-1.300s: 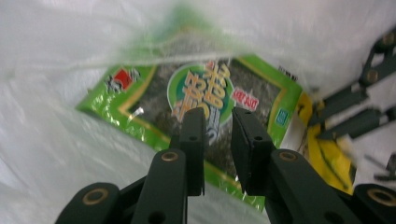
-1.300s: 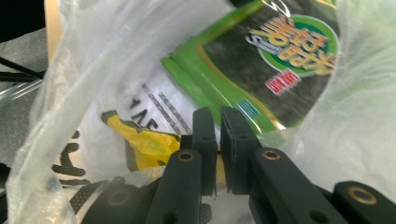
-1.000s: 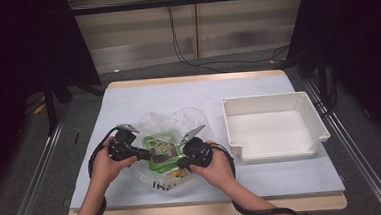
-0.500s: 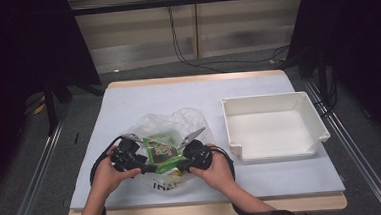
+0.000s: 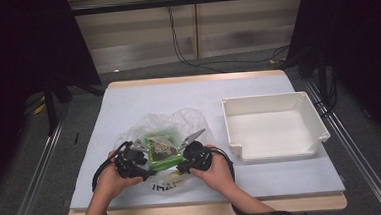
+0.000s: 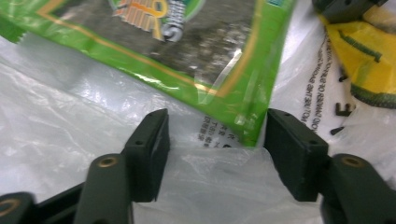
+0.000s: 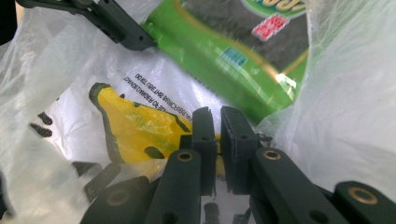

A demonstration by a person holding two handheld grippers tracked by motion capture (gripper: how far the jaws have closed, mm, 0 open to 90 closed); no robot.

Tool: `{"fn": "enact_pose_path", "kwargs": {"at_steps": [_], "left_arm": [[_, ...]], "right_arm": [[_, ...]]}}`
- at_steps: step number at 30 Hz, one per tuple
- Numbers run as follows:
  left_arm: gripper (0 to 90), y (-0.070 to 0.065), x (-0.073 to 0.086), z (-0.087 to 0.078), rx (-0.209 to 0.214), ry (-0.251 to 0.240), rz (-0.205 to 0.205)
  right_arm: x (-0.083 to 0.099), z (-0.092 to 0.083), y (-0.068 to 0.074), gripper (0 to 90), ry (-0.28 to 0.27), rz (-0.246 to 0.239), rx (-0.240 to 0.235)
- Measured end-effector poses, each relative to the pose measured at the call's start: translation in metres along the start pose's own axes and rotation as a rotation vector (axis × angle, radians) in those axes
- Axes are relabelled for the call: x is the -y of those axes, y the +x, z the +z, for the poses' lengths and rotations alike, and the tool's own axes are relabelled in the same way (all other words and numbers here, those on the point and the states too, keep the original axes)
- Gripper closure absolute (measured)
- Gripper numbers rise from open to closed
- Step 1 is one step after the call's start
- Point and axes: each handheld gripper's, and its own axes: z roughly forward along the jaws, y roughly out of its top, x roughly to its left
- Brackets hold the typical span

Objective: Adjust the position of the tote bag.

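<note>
Green snack pack point(image 5: 161, 150) lies on the clear plastic bag point(image 5: 179, 125) on the desk point(image 5: 202, 94), so the open left gripper point(image 6: 215, 144), whose jaws have just been opening and closing with only bag film between them, should pinch the bag's edge gently while the right gripper point(image 7: 218, 140) holds its pinch of plastic.

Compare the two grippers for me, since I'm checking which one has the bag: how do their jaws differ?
The left gripper has its jaws wide apart, having just been opening, with loose plastic bag film between them unpinched; the right gripper has its jaws nearly together, pinching the bag's film. Both are black and flank the green snack packet.
</note>
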Motion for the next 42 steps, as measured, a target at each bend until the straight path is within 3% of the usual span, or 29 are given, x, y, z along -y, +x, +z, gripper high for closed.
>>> {"fn": "enact_pose_path", "kwargs": {"at_steps": [4,6,8,10,13,20,23,28,33,38,42], "left_arm": [[49.1,0.000,-0.002,-0.001,-0.009,0.018,0.007],[62.9,0.000,-0.004,-0.002,-0.006,0.021,0.014],[68.5,0.000,-0.004,-0.002,-0.001,0.024,0.006],[81.1,0.003,-0.003,-0.003,0.020,0.022,-0.019],[88.0,0.007,-0.001,-0.003,0.040,0.004,-0.031],[89.2,0.011,0.002,-0.004,0.067,0.000,-0.028],[89.5,0.013,0.004,-0.004,0.078,-0.008,-0.052],[89.7,0.017,0.007,-0.007,0.079,0.002,-0.051],[89.7,0.021,0.013,-0.010,0.068,-0.001,-0.076],[89.4,0.021,0.012,-0.011,0.060,0.007,-0.063],[84.2,0.021,0.010,-0.011,0.072,-0.013,-0.094]], "right_arm": [[0.000,0.001,0.000,84.3,-0.007,-0.007,0.002],[0.000,0.001,0.000,84.2,-0.004,-0.002,0.003],[-0.001,0.001,-0.001,84.2,-0.003,-0.004,0.003],[-0.001,0.001,-0.001,84.2,0.001,-0.003,0.004],[-0.002,0.002,0.000,84.1,-0.005,0.002,0.003],[-0.001,-0.001,-0.009,85.1,-0.002,0.004,0.026],[0.002,-0.007,-0.017,86.6,0.001,0.027,0.046],[0.005,-0.013,-0.023,88.0,0.003,0.050,0.092],[0.007,-0.016,-0.026,88.3,0.012,0.058,0.102],[0.006,-0.015,-0.025,87.0,0.002,0.052,0.075],[-0.003,-0.016,-0.019,85.4,-0.013,0.029,0.060]]}}
